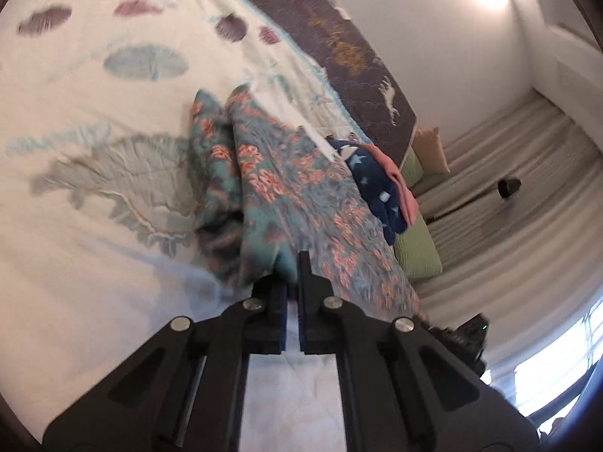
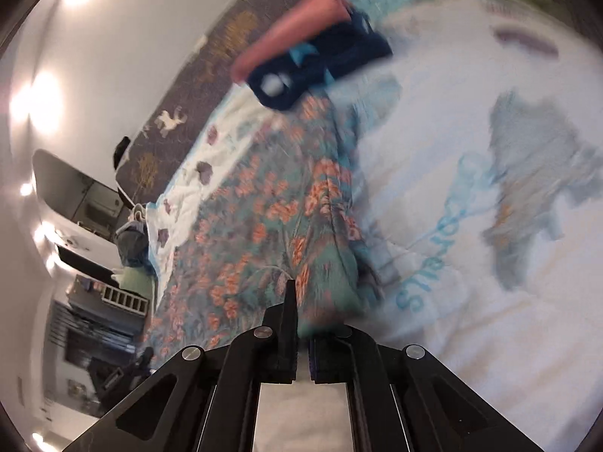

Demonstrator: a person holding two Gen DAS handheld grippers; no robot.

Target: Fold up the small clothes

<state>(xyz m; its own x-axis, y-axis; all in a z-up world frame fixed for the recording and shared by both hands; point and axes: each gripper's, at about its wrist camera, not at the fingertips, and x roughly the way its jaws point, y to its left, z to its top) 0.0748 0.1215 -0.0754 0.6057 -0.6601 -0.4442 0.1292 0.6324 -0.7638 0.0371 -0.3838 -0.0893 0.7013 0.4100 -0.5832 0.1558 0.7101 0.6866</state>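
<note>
A teal garment with orange flowers (image 1: 271, 188) lies stretched over the white patterned bedspread (image 1: 94, 256). My left gripper (image 1: 292, 263) is shut on one edge of it, cloth bunched over the left finger. In the right wrist view the same floral garment (image 2: 264, 226) runs away from my right gripper (image 2: 301, 301), which is shut on its near edge; the cloth covers the right finger. Both views are motion-blurred. A navy star-print piece (image 1: 377, 188) and a pink piece (image 1: 401, 184) lie folded at the garment's far end, and show as the navy piece (image 2: 324, 71) and the pink piece (image 2: 294, 26).
A dark quilt with animal prints (image 1: 358, 49) runs along the bed's far side by the white wall. Green pillows (image 1: 418, 252) and a cream cushion (image 1: 429, 147) sit past the bed edge. Shelving and dark furniture (image 2: 94, 320) stand at left in the right wrist view.
</note>
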